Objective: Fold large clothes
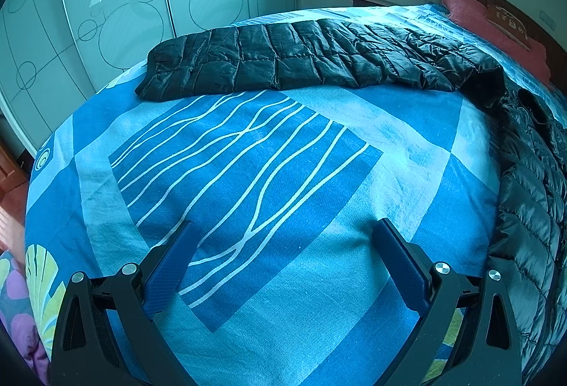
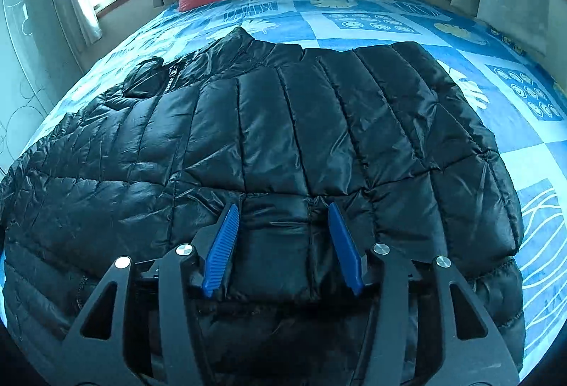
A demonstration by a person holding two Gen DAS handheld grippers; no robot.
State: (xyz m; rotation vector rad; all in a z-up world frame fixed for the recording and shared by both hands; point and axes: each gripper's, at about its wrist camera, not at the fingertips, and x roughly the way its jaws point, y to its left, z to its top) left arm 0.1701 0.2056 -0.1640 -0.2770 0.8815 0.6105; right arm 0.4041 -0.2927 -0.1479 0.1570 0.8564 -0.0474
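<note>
My right gripper (image 2: 283,216) is about half open right above the puffy black quilted jacket (image 2: 269,138), and it holds nothing. The jacket fills the middle of the right wrist view, lying flat on the blue patterned bed cover (image 2: 496,102), collar toward the top of the frame. My left gripper (image 1: 283,237) is wide open and empty, over bare bed cover. There the jacket's long sleeve (image 1: 283,63) stretches from left to right across the top, well away. So I think my right gripper is nearer for the next fold.
</note>
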